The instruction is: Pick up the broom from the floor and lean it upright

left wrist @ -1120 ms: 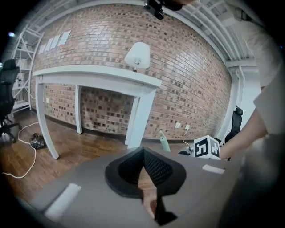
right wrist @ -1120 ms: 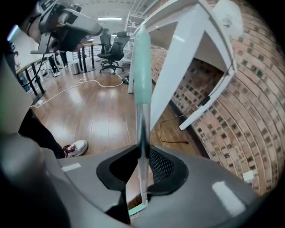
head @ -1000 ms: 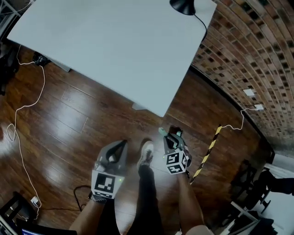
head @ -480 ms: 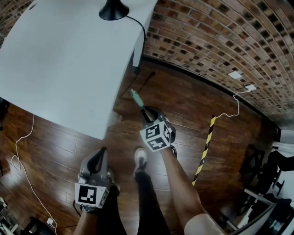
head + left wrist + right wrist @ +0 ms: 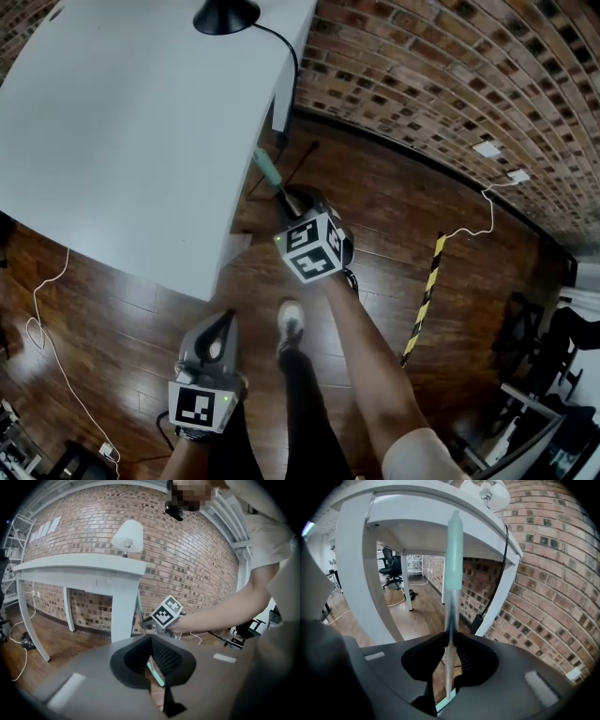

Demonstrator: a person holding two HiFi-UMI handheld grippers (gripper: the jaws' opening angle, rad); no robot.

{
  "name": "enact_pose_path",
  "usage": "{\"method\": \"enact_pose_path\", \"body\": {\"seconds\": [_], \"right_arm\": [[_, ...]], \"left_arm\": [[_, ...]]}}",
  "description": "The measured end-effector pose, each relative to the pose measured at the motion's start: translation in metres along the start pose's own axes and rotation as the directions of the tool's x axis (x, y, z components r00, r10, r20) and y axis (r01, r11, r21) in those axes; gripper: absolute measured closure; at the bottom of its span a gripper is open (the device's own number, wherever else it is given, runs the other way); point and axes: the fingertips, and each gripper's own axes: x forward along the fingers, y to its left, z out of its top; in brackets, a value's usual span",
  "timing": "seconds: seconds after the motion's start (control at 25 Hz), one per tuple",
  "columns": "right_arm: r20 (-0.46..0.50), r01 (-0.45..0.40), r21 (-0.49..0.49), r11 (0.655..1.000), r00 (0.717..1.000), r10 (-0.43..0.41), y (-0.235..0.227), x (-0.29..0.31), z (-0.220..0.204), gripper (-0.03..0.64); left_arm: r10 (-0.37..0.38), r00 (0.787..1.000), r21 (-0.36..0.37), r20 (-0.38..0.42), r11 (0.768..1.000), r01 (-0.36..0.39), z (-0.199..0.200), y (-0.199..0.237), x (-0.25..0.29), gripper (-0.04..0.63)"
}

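Observation:
The broom is a thin silver handle with a pale green grip point(image 5: 453, 550). It stands nearly upright between my right gripper's jaws point(image 5: 450, 641), which are shut on it. In the head view the green grip point(image 5: 267, 169) sticks up beyond the right gripper point(image 5: 292, 199), close to the white table's corner. The broom's head is hidden. My left gripper point(image 5: 222, 323) hangs lower left above the floor, shut and holding nothing. In the left gripper view its jaws point(image 5: 151, 641) point at the right gripper point(image 5: 154, 623) and the broom handle point(image 5: 139, 613) beside the table leg.
A white table point(image 5: 112, 141) with a black lamp point(image 5: 225, 14) fills the upper left. A curved brick wall point(image 5: 450, 75) runs behind. A black-and-yellow striped strip point(image 5: 427, 291) and white cables point(image 5: 37, 309) lie on the wooden floor. The person's shoe point(image 5: 291, 323) is between the grippers.
My right gripper has carried the broom forward and up to the table's corner near the brick wall. The left gripper has followed a short way, still shut.

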Motion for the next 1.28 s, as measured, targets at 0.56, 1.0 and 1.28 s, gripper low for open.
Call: {"method": "enact_pose_path", "body": {"seconds": [0.56, 1.0, 1.28], "right_arm": [[0.073, 0.068, 0.078, 0.995, 0.995, -0.074, -0.002, 0.000, 0.018, 0.461], [0.088, 0.134, 0.181, 0.974, 0.984, -0.152, -0.014, -0.012, 0.002, 0.513], [0.118, 0.242, 0.256, 0.936, 0.953, -0.279, -0.013, -0.062, -0.005, 0.582]], "left_arm": [[0.014, 0.999, -0.032, -0.035, 0.999, -0.015, -0.016, 0.027, -0.010, 0.595], [0.039, 0.998, -0.034, -0.054, 0.999, -0.041, -0.024, 0.044, -0.010, 0.595], [0.053, 0.998, -0.015, -0.027, 0.998, -0.054, -0.006, 0.049, -0.014, 0.595]]}}
